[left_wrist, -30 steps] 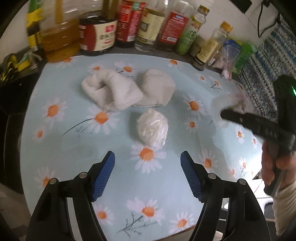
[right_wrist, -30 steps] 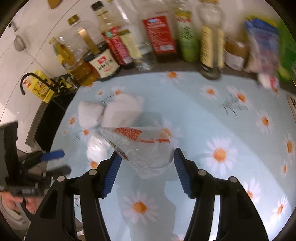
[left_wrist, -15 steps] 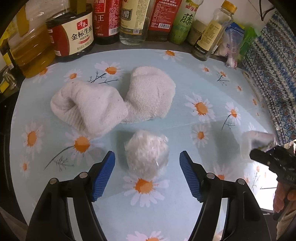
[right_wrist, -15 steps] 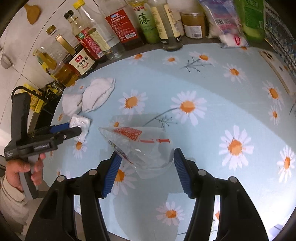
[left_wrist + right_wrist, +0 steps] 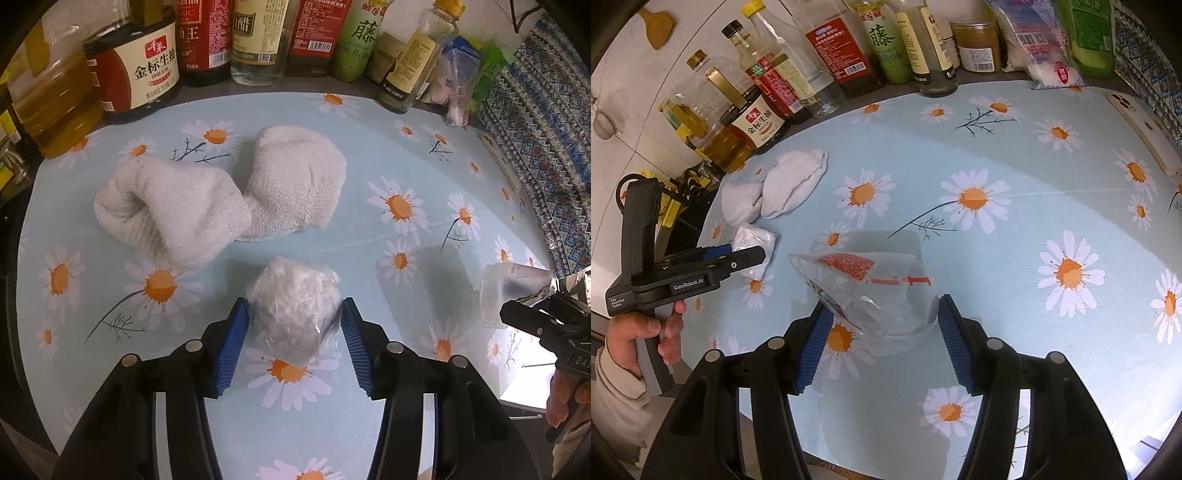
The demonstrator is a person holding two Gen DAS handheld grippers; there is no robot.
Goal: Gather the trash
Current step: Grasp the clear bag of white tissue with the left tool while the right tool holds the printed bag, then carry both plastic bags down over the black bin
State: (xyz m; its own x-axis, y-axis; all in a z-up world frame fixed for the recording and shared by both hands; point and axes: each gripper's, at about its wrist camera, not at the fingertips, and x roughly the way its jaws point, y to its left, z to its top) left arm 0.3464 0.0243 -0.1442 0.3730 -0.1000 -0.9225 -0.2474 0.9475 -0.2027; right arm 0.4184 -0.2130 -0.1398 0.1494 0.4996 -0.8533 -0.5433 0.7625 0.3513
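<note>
A crumpled white wad in clear wrap lies on the daisy-print tablecloth. My left gripper points down over it with its jaws closing, and both blue pads touch the wad's sides. The right wrist view shows the same wad at the left gripper, held by a hand at the table's left edge. My right gripper is shut on a clear plastic bag with red print, held just above the cloth. That bag also shows at the right of the left wrist view.
Two white knitted socks lie just beyond the wad. A row of sauce and oil bottles lines the back edge, with food packets at the back right. A white phone lies at the right edge.
My left gripper came forward and down over the wad and its jaws narrowed until the pads met it. The right gripper swung right with the bag, then held still.
</note>
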